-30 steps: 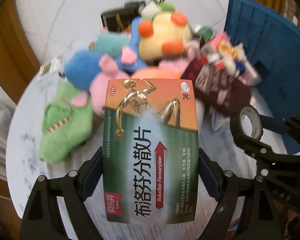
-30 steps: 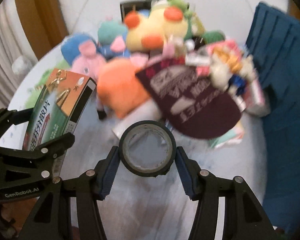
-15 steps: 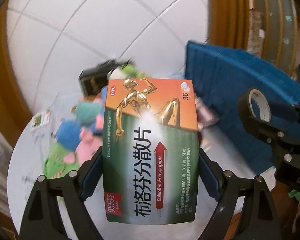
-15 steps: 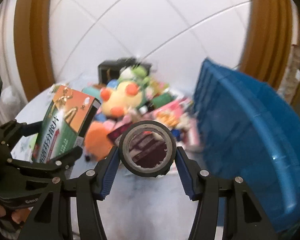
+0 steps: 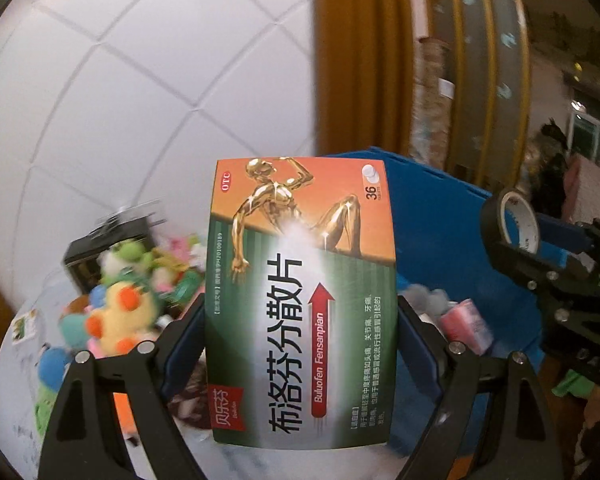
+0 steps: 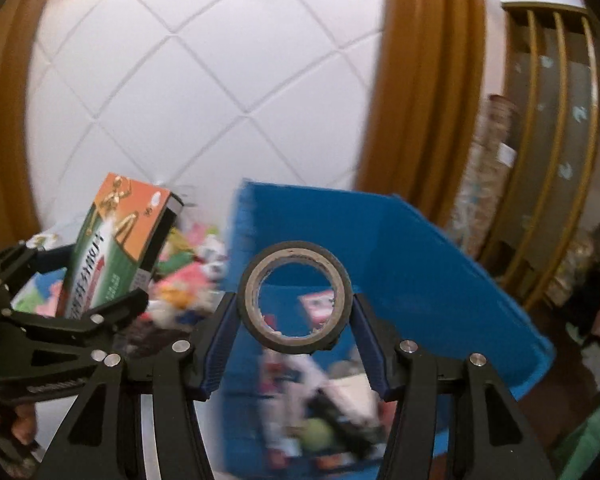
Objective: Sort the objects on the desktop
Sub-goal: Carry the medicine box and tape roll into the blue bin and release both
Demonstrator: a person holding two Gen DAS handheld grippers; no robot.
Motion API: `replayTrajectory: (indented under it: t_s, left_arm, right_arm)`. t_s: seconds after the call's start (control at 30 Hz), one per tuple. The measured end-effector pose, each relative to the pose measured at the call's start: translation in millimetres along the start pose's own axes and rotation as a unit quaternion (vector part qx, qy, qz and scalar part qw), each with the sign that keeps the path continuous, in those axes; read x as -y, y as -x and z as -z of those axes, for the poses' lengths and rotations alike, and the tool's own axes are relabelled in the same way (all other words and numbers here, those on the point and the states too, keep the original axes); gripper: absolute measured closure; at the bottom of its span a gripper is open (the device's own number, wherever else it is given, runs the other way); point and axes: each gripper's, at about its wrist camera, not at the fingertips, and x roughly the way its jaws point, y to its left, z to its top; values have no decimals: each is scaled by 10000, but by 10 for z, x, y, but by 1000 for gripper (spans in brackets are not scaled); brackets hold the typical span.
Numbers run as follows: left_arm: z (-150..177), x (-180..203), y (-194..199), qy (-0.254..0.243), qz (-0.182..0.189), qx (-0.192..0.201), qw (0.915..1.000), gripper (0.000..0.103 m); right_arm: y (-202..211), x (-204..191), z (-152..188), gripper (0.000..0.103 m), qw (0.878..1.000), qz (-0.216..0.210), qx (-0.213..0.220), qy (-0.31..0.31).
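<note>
My left gripper is shut on a green and orange medicine box, held upright and filling the middle of the left wrist view. The same medicine box shows at the left of the right wrist view. My right gripper is shut on a black roll of tape, raised over the open blue bin. That tape roll also appears at the right of the left wrist view, in front of the blue bin.
A heap of plush toys and small packets lies on the white round table at the left. Several items lie inside the bin. A white tiled wall and brown wooden frames stand behind.
Both grippers rose from low over the table and swung right toward the blue bin, each keeping its object. The toy heap slid to the lower left of both views.
</note>
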Motion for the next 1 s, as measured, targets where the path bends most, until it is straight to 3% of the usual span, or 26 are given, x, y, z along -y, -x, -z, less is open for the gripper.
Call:
replayTrajectory:
  t_s: [0.2,0.37,0.67,1.0]
  left_arm:
    - [-304,809,-338,-330,5,-219,9992,16]
    - [-348,1206,-576,-515,-19,-550,9972,16]
    - [-316,1501,-768,-929,-190,-1063,9898,16]
    - [-291,1558,-836,-1066,-262,-1289,9856,14]
  right_arm:
    - [-319,841,138,48,9990,194,-398,-58]
    - [-598,1300,314,48,9975,98,-687,-93]
    - [-835,1629,432,48,9943,-189,-1048,-57]
    - [-995,1618,583,48,9936,-136,-1123,-17]
